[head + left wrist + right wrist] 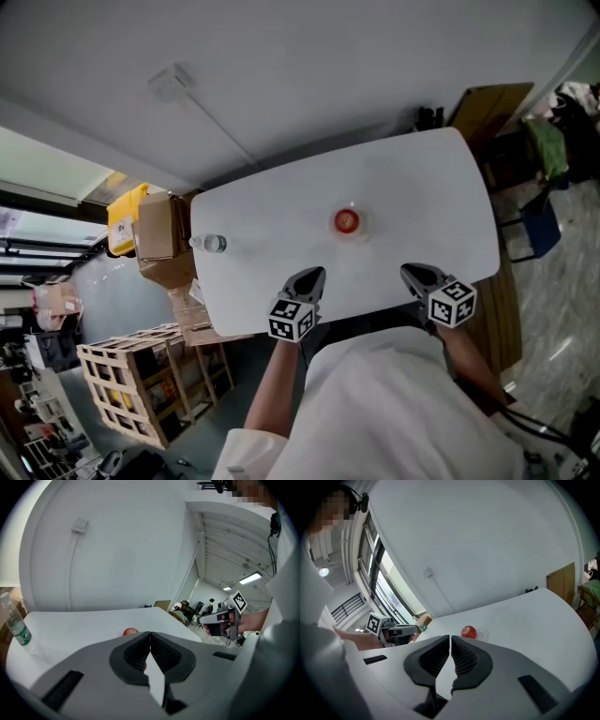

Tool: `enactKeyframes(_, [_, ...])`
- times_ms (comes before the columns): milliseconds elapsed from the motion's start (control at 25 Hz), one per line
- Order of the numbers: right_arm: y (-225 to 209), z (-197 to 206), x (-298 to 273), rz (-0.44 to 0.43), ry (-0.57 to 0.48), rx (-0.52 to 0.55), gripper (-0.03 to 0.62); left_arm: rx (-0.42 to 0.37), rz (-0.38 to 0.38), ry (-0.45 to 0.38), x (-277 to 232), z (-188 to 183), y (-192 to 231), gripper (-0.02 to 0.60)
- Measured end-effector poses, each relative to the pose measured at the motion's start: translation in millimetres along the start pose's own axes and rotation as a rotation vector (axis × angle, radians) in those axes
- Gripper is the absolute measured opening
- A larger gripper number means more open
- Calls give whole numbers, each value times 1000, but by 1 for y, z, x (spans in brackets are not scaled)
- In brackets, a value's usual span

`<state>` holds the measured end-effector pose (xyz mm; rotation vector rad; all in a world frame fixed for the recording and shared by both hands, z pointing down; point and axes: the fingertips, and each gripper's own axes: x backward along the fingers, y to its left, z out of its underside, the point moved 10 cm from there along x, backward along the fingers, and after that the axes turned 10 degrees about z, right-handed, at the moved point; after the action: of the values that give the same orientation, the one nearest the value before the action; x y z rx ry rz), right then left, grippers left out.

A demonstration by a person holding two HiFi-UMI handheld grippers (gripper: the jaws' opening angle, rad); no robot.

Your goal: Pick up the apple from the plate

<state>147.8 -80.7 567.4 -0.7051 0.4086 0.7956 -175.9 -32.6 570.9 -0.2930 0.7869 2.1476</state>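
Note:
A red apple (pixel 346 221) lies on a small clear plate (pixel 360 230) near the middle of the white table (pixel 281 216). My left gripper (pixel 310 278) hovers over the near edge of the table, left of the apple, its jaws shut and empty. My right gripper (pixel 418 275) is at the near edge too, right of the apple, jaws closed together with nothing between them. In the left gripper view the apple (pixel 130 632) peeks just over the shut jaws. In the right gripper view the apple (pixel 468 632) and plate (pixel 480 633) lie ahead, slightly right of the jaws.
A clear plastic bottle (pixel 212 244) lies near the table's left end; it stands at the left in the left gripper view (pixel 15 624). Cardboard boxes (pixel 159 234) and a wooden crate (pixel 141 375) are beside the table's left end. A brown board (pixel 487 108) leans at the far right.

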Motion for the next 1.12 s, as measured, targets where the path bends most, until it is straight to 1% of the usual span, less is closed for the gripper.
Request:
enactKeyframes(160, [-14, 0, -6, -30, 27, -3, 37, -1, -25, 16, -15, -4, -2, 5])
enactKeyframes(440, [-34, -4, -24, -77, 67, -5, 38, 9, -67, 54, -43, -10, 3, 35])
enactKeyframes(640, [-45, -7, -32, -107, 96, 1, 37, 17, -82, 82, -65, -13, 8, 59])
enactKeyframes(1120, [-69, -17, -37, -134, 138, 14, 37, 20, -115, 152, -121, -16, 22, 127])
